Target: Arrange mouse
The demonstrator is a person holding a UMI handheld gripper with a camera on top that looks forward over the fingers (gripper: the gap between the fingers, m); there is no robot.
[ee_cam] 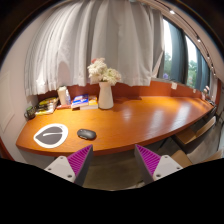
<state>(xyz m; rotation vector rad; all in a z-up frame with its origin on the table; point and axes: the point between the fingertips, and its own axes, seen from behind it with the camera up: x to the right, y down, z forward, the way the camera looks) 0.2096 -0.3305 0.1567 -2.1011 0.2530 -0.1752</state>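
Observation:
A dark grey mouse (87,134) lies on the curved wooden desk (140,120), towards its left part, just right of a round white mouse pad (50,135) with a dark rim. My gripper (113,160) is held back from the desk's front edge, over the floor, and is open with nothing between its purple pads (80,157). The mouse is beyond the left finger, well ahead of it.
A white vase with flowers (104,84) stands at the back of the desk. Small boxes and items (62,99) sit to its left by the wall. White curtains (100,40) hang behind. A chair or stool (196,135) stands at the desk's right.

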